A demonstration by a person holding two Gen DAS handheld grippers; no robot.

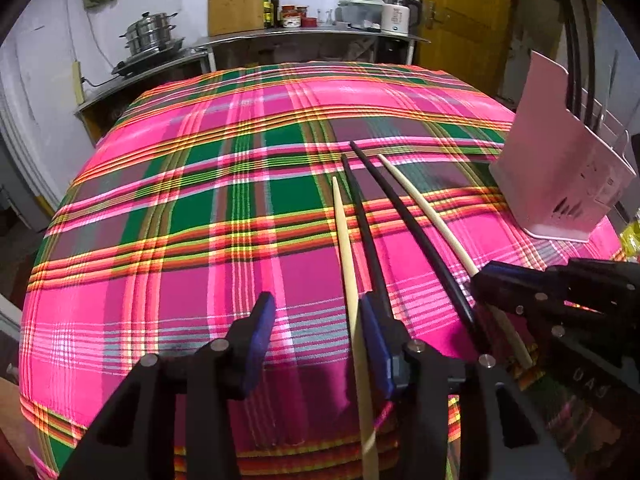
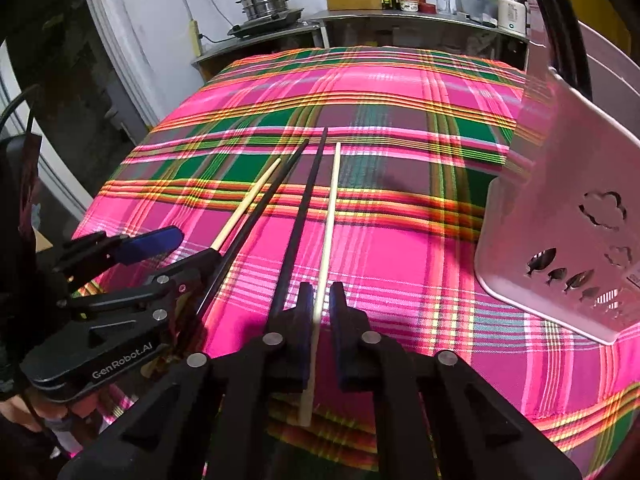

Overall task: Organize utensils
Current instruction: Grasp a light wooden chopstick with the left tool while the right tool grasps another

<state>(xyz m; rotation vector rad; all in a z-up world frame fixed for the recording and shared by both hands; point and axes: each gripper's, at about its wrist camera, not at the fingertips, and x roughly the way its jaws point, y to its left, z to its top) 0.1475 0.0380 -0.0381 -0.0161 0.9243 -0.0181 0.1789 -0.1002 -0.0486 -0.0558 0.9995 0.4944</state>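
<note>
Four chopsticks lie side by side on the pink and green plaid tablecloth (image 1: 192, 208). My left gripper (image 1: 318, 320) is open, and the left pale chopstick (image 1: 341, 232) runs between its fingers, close to the right pad. Two black chopsticks (image 1: 400, 204) lie just right of it. My right gripper (image 2: 322, 304) is shut on the right pale chopstick (image 2: 330, 208), near its thick end. The right gripper (image 1: 478, 280) also shows at the right edge of the left wrist view. In the right wrist view the left gripper (image 2: 188, 250) is at the left.
A pale perforated utensil holder (image 2: 560, 240) stands at the table's right edge, with dark utensils upright in it. Behind the table runs a metal counter (image 1: 304, 36) with steamer pots (image 1: 150, 34), a cutting board, bottles and a kettle (image 1: 396, 18). A yellow door (image 1: 468, 12) is at the back right.
</note>
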